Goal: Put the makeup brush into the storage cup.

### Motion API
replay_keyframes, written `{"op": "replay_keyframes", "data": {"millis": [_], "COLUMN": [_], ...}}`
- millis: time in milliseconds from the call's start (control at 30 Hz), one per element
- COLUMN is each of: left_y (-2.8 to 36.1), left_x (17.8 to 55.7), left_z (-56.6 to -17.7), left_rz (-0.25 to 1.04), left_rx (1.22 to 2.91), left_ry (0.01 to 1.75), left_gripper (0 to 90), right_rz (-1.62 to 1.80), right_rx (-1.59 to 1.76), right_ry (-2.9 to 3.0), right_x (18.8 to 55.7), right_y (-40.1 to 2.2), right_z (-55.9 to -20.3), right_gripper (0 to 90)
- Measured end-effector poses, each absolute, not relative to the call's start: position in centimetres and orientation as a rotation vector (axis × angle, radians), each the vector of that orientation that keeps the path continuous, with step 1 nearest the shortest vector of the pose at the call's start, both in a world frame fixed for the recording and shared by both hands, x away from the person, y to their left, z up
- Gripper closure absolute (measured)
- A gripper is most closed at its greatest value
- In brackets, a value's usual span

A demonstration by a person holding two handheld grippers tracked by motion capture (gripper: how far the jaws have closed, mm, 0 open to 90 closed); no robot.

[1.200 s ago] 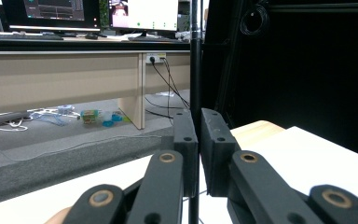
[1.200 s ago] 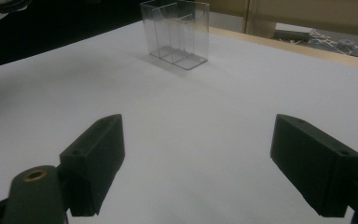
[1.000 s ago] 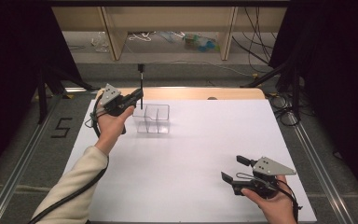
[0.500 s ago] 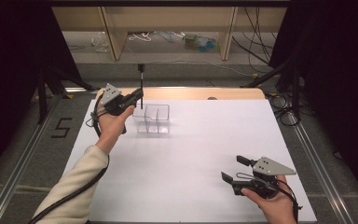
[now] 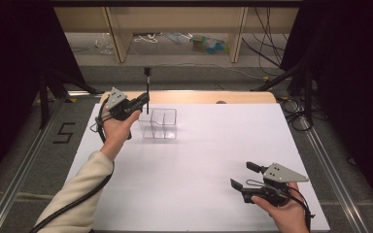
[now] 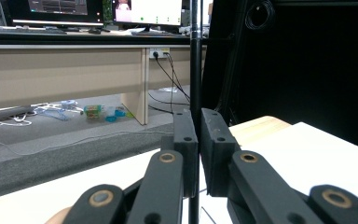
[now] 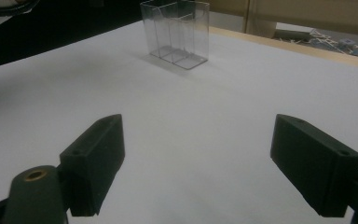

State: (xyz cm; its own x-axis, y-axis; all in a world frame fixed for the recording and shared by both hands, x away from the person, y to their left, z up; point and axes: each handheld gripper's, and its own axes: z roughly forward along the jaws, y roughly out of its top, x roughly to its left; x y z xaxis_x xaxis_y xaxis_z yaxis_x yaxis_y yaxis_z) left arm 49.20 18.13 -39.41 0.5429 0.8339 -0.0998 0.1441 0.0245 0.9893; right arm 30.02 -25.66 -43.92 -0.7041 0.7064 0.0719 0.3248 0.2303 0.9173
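The left gripper [image 5: 143,101] fingers are clamping an upright black rod [image 5: 147,90] just beside the clear box [image 5: 159,124], while the right gripper [image 5: 245,175] fingers are standing open above the table [image 5: 209,160].

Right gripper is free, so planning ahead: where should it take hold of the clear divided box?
Grip the clear divided box across one thin outer wall, coming from above with the open right gripper. Its top is open and it stands upright, but the left gripper holds a black rod over it.

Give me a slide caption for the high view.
Left gripper holds a thin black rod upright beside the clear divided box.
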Motion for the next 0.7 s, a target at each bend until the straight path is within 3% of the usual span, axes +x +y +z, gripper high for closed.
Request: {"op": "replay_keyframes", "data": {"millis": [700], "left_y": [18.30], "left_x": [49.47], "left_z": [-39.88], "left_rz": [0.661], "left_rx": [1.479], "left_ry": [0.894], "left_gripper": [85.3], "right_rz": [1.467], "right_rx": [0.954], "right_ry": [2.156], "right_x": [30.00], "right_y": [-25.64], "right_z": [-43.93], "right_gripper": [18.8]}}
